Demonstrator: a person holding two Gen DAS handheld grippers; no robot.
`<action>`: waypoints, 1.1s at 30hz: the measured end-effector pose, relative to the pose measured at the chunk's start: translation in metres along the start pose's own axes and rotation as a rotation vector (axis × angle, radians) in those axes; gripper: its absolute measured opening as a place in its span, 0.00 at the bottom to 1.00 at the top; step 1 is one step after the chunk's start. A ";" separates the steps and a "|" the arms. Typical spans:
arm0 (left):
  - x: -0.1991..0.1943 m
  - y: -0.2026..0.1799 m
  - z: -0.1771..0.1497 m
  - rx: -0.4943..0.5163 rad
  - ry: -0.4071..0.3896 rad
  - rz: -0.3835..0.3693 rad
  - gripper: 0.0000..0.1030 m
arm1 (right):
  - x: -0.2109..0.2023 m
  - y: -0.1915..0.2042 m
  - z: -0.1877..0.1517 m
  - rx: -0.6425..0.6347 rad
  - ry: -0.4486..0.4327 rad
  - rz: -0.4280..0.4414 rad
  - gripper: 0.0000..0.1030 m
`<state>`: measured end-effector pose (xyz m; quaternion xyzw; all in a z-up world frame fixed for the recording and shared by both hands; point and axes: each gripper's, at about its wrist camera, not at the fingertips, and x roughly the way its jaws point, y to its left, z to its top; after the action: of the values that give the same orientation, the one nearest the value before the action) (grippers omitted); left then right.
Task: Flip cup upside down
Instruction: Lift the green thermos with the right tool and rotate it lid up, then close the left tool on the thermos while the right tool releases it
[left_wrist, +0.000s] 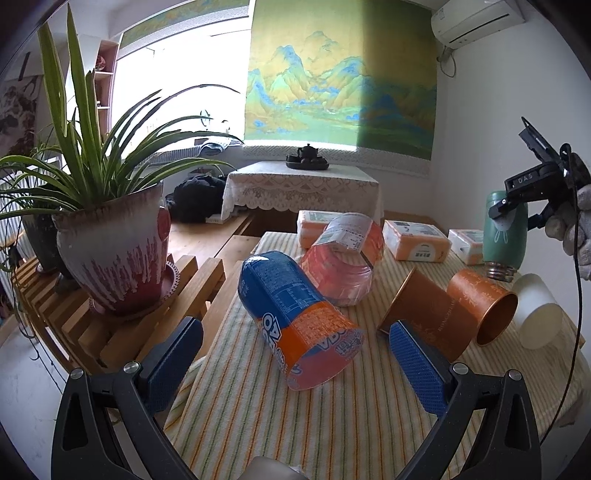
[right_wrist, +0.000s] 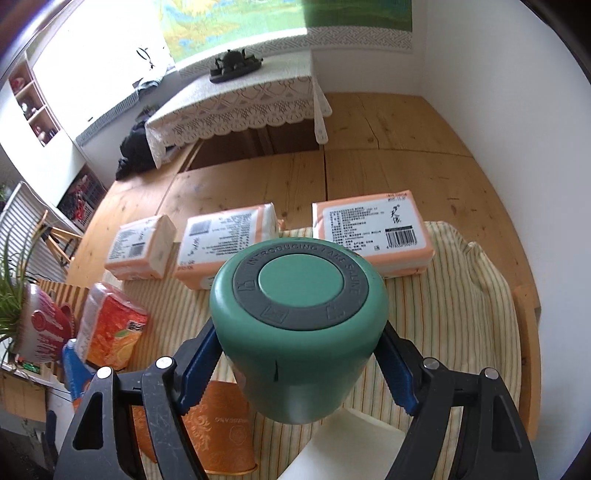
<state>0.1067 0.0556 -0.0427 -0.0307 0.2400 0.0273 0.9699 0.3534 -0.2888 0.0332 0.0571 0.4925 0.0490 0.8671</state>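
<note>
1. I am looking over a striped cloth (left_wrist: 332, 417) that is covering the table; everything else is lying or standing on it.
2. A potted plant (left_wrist: 110, 254) is sitting on a slatted wooden stand off the cloth's left side.
3. A blue and orange packet (left_wrist: 295, 317) is lying on its side between my left gripper's (left_wrist: 291, 365) blue pads, which are standing wide apart and touching nothing.
4. Three tissue packs (right_wrist: 369, 236) are lying in a row along the far edge.
5. The green cup (right_wrist: 299, 339) is standing upside down, threaded mouth on the cloth, base ring facing my right camera.
6. My right gripper (right_wrist: 299, 365) is clamping that cup, one pad on each side.
7. Two copper cups (left_wrist: 480, 306) and a white cup (left_wrist: 539, 314) are lying tipped over near it.
</note>
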 end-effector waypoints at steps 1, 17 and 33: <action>-0.002 -0.001 0.000 0.002 -0.002 -0.001 0.99 | -0.007 0.001 -0.001 -0.001 -0.012 0.010 0.73; -0.071 -0.006 -0.003 0.015 -0.080 -0.027 0.99 | -0.084 0.032 -0.089 0.008 0.027 0.246 0.73; -0.104 0.001 -0.013 0.028 -0.095 -0.015 0.99 | 0.002 0.036 -0.174 0.282 0.283 0.525 0.73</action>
<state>0.0082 0.0519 -0.0058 -0.0174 0.1939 0.0178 0.9807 0.2039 -0.2436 -0.0520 0.2945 0.5786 0.2097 0.7311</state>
